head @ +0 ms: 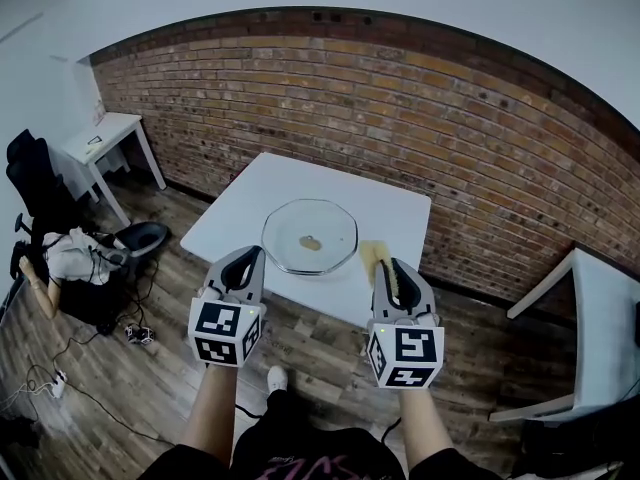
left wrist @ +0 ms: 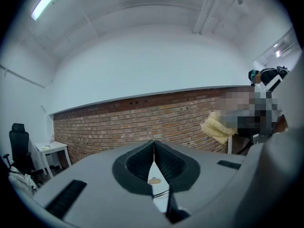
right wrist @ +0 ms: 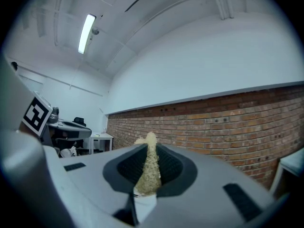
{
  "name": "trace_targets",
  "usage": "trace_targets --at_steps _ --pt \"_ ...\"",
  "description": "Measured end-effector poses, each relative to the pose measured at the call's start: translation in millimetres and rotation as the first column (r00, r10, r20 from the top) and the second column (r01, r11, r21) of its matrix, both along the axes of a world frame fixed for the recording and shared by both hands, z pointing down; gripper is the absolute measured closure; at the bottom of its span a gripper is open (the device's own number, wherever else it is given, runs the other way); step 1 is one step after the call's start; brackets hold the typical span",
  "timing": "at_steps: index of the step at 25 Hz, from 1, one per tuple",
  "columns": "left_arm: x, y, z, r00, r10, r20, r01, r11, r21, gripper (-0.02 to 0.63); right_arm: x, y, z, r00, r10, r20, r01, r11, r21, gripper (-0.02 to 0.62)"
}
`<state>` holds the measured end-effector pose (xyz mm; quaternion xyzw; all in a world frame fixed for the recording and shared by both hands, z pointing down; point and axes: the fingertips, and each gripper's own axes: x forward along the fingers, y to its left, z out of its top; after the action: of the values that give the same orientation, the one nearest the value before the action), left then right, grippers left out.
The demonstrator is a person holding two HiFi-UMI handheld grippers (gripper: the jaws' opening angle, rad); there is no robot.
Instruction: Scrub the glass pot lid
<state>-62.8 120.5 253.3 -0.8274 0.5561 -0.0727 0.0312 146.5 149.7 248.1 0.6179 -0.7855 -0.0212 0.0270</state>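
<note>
- Left gripper (head: 243, 260): the jaws are fully together with nothing between them. It hangs just short of the near edge of the white square tabletop (head: 300, 178). Bring it to the lid's left rim as a brace before scrubbing.
- Round clear glass pot lid (head: 305, 223): it lies flat by the middle of the near edge. A small brown patch at its centre may be a knob or a stain. Expect the lid to slide under sideways pressure.
- Right gripper (head: 385, 268): the jaws are clamped on a yellow fibrous scouring pad (right wrist: 148, 167), by the near right corner. Lower the protruding pad end onto the glass and scrub in short strokes with moderate pressure.
</note>
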Motion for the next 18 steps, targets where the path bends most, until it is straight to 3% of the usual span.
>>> trace_targets --at_steps 18 --pt "-54 -188 40 0.996 0.093 -0.012 -0.094 0.989 -0.110 0.595 -46 -169 26 0.993 0.118 -0.009 -0.118 0.990 -0.079 0.538"
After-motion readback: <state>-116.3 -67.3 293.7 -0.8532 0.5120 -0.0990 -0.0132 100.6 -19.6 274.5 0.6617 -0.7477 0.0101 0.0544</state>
